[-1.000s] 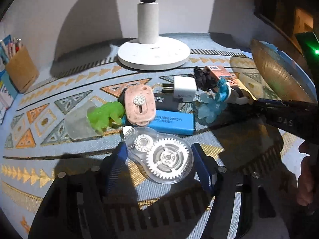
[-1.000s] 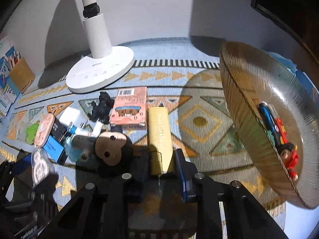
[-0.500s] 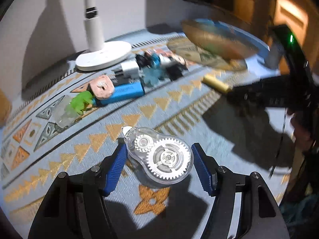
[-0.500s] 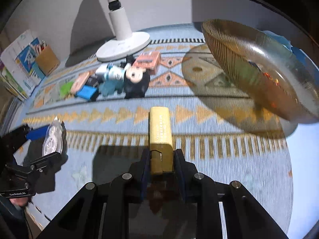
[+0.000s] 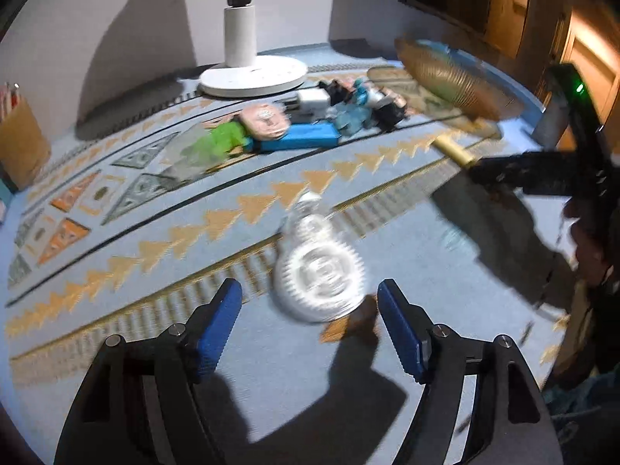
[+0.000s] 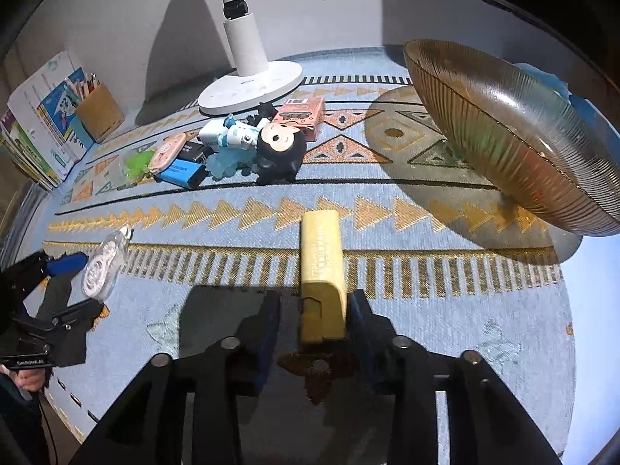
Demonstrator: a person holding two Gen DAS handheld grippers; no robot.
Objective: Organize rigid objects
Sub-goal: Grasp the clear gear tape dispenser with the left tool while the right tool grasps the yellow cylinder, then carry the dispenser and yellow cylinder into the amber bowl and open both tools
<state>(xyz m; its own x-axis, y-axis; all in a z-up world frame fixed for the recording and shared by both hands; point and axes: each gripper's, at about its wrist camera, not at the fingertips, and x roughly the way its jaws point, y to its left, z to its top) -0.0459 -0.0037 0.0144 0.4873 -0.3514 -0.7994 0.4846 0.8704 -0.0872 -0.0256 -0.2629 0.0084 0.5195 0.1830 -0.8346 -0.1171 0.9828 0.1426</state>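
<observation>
My left gripper (image 5: 310, 302) is open; the clear correction-tape dispenser with white gears (image 5: 319, 271) lies blurred on the blue patterned cloth between and just ahead of its blue fingers. It also shows in the right wrist view (image 6: 101, 267) beside the left gripper (image 6: 73, 283). My right gripper (image 6: 314, 317) has opened; the yellow block (image 6: 321, 267) lies between its fingers, against the right finger, with a gap to the left one. In the left wrist view the yellow block (image 5: 453, 149) pokes out of the right gripper.
A pile of small objects (image 6: 232, 147) lies near the white lamp base (image 6: 252, 87): a blue bar, pink case, green toy, black-haired figure, pink box. A ribbed amber glass bowl (image 6: 503, 131) stands at right. A brown pen holder (image 6: 99, 112) and books (image 6: 35, 124) stand far left.
Both grippers have opened. The tape dispenser has dropped from the left fingers onto the cloth. The right jaws have spread off the yellow block. Both grippers had pulled back from the pile.
</observation>
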